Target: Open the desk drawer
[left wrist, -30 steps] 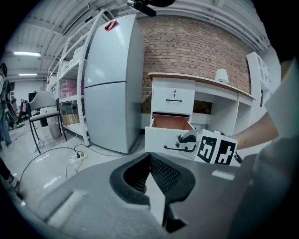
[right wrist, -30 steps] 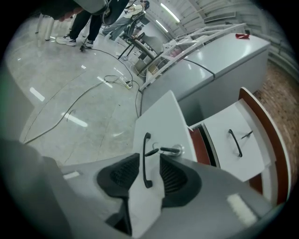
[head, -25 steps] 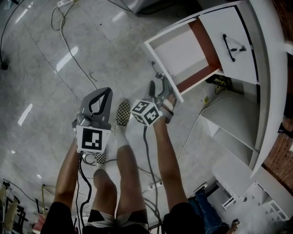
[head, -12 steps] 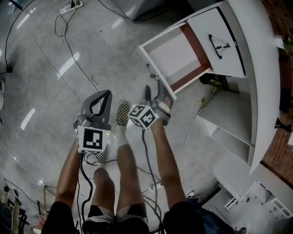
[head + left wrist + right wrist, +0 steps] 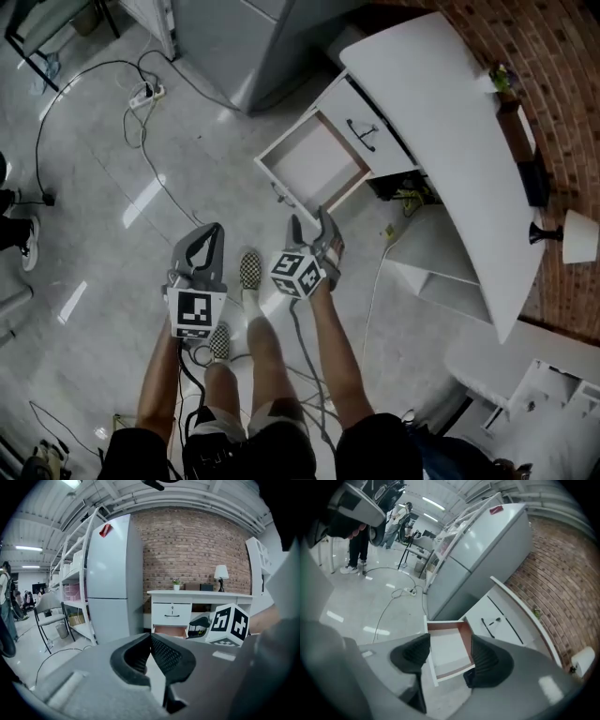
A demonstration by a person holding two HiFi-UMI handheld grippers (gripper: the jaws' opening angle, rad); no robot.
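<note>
Grey floor (image 5: 103, 216), brick wall (image 5: 562, 56). The bench's (image 5: 441, 122) drawer (image 5: 314, 159) stands pulled out, bottom white. My left gripper (image 5: 211, 231) is pressed together; my right gripper (image 5: 309, 220) has just spread, pinching nothing.

White wooden desk (image 5: 441, 112) with a white drawer (image 5: 314, 161), reddish-brown on its inner sides. Red-brown brick wall (image 5: 572, 56). Glossy pale grey tiled floor (image 5: 94, 216). Black-and-white checkerboard canvas shoe (image 5: 250, 269). Grey plastic left gripper (image 5: 214, 232) and right gripper (image 5: 309, 223), each bearing black-and-white square markers.
</note>
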